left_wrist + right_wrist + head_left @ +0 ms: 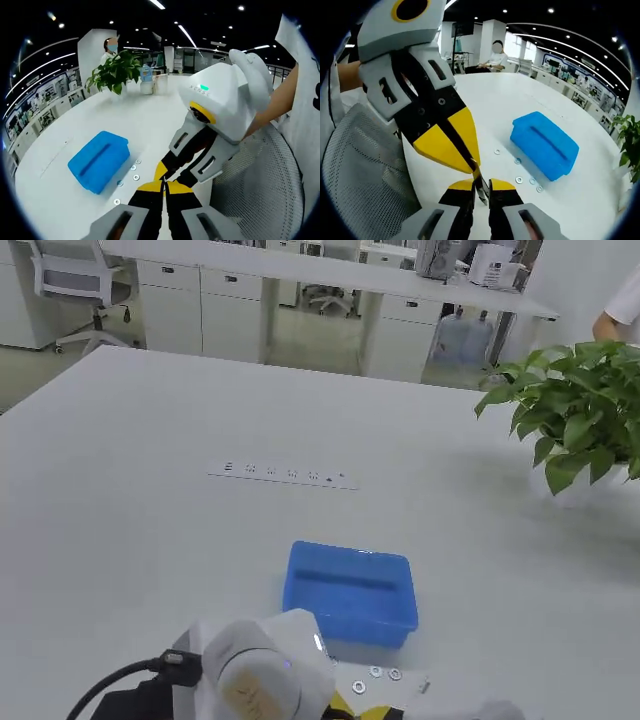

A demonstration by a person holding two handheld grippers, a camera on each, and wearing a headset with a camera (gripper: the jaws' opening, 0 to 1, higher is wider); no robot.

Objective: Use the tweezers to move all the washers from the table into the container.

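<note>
Five washers (519, 179) lie loose on the white desk (150, 490), strung along the near side of the blue container (545, 145) and just beside it, none inside that can be seen. In the head view three of them (375, 672) sit just in front of the container's front wall (350, 618). The tweezers (479, 182) are off the desk, near the washers but clear of them, showing as a thin dark blade. It comes out of the tip of the left tool (469, 162), whose yellow-tipped jaws are drawn together on it. It runs down between the jaws of the right tool (481, 189), which are closed to a narrow slit around it. In the left gripper view the two tools meet tip to tip (165, 186), with the washers (136, 177) between them and the container (99, 160). Farther out are a power strip (285, 473) and a leafy plant (575, 415).
</note>
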